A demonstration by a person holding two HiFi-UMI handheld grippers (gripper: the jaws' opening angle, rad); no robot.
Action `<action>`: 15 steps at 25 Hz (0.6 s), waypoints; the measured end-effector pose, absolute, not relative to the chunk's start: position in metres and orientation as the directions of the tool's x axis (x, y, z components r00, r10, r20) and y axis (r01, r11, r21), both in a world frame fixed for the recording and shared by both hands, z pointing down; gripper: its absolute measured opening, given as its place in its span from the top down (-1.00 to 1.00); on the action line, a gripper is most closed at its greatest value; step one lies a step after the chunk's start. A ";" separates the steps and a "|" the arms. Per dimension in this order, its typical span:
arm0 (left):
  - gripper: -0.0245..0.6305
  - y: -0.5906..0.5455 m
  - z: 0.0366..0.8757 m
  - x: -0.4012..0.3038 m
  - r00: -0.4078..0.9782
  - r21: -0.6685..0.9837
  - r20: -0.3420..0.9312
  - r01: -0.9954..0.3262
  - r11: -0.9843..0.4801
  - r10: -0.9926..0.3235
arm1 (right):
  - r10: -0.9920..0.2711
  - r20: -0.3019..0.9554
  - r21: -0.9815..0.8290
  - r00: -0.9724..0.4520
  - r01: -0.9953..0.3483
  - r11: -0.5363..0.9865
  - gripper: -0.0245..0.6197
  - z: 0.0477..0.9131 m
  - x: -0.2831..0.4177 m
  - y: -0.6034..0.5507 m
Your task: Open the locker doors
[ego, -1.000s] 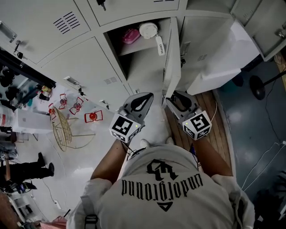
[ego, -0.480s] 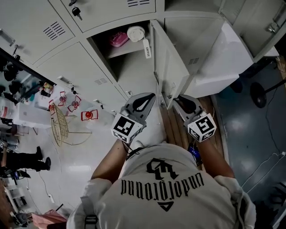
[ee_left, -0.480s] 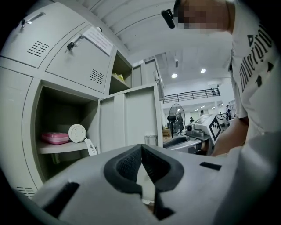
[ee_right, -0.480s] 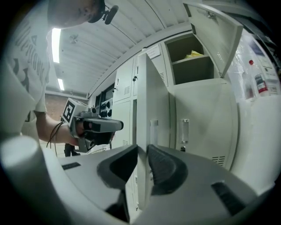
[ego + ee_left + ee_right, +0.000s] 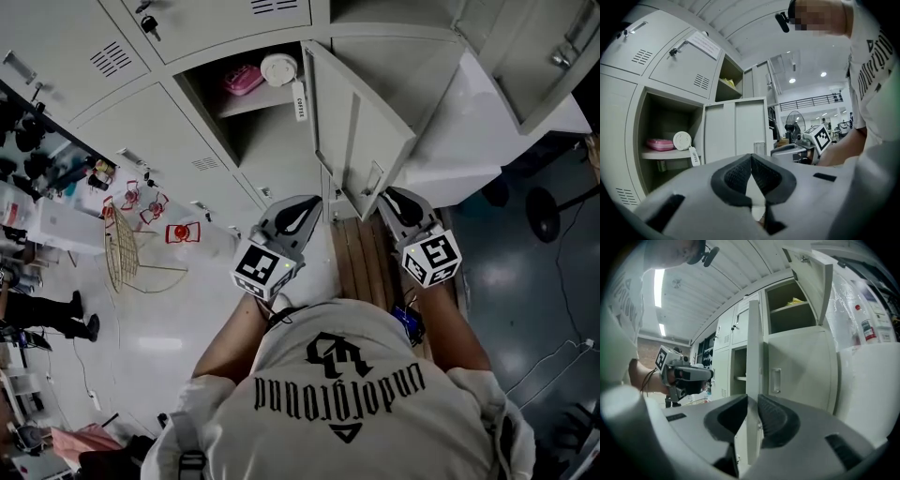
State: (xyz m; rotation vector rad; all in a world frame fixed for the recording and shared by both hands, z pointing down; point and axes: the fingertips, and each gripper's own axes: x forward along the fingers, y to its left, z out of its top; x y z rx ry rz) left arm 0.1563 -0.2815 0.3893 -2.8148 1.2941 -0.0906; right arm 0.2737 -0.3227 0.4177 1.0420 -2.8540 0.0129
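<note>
Lockers (image 5: pixel 187 141) are filling the head view ahead of the two grippers you are holding. Your right gripper (image 5: pixel 384 195) is meeting the free edge of the open locker door (image 5: pixel 361 112), which is standing out from the cabinet just ahead of its tips. Your left gripper (image 5: pixel 307 201) is hovering just left of that door, apart from it. Beyond its tips the open compartment (image 5: pixel 272 131) is showing a pink box (image 5: pixel 242 79) and a white round object (image 5: pixel 278 67) on its shelf (image 5: pixel 258 98).

In the left gripper view your jaws are pressing together at the tips with nothing between them — the door is standing straight ahead, untouched, with the shelf off to the left.

In the right gripper view the door's thin edge is running upright between your jaws, which have just been closing — both pads are pinching it.
</note>
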 end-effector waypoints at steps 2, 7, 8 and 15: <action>0.90 -0.281 0.390 0.157 0.640 -0.061 0.037 -0.765 -0.641 -0.767 | -0.641 0.097 0.022 -0.761 -0.643 0.766 0.69 0.418 0.277 -0.325; 0.90 -0.278 0.390 0.156 0.620 -0.068 0.038 -0.781 -0.621 -0.784 | -0.628 0.086 0.012 -0.773 -0.630 0.777 0.69 0.418 0.277 -0.326; 0.90 -0.277 0.390 0.156 0.617 -0.069 0.038 -0.783 -0.618 -0.786 | -0.629 0.084 0.009 -0.773 -0.630 0.776 0.69 0.418 0.278 -0.326; 0.90 -0.267 0.391 0.144 0.581 -0.073 0.048 -0.809 -0.583 -0.812 | -0.617 0.067 0.009 -0.784 -0.618 0.786 0.57 0.416 0.279 -0.319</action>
